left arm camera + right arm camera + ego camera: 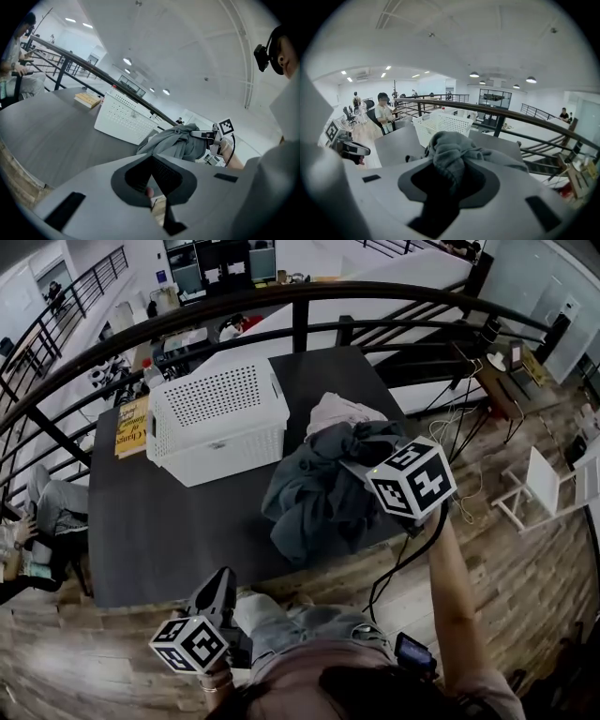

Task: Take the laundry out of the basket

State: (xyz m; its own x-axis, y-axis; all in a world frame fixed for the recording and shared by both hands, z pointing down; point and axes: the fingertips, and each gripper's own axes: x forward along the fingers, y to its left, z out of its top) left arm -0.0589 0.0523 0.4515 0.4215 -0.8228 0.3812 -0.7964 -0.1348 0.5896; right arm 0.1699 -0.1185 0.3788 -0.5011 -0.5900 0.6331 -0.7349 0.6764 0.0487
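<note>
The white perforated laundry basket [217,418] lies on the dark table [159,531], its holed side facing up. To its right sits a heap of grey-green laundry [314,493] with a pale pink piece [337,412] behind it. My right gripper [364,465] is over the heap, shut on a fold of the grey garment [452,154], which bunches up between its jaws. My left gripper [217,589] hangs low at the table's front edge, off the table and away from the laundry. Its jaws look shut with nothing in them [152,187].
A yellow book [133,425] lies on the table left of the basket. A black curved railing [300,298] runs behind the table. A person sits at the far left [52,507]. A cable [403,563] hangs from my right gripper over the wooden floor.
</note>
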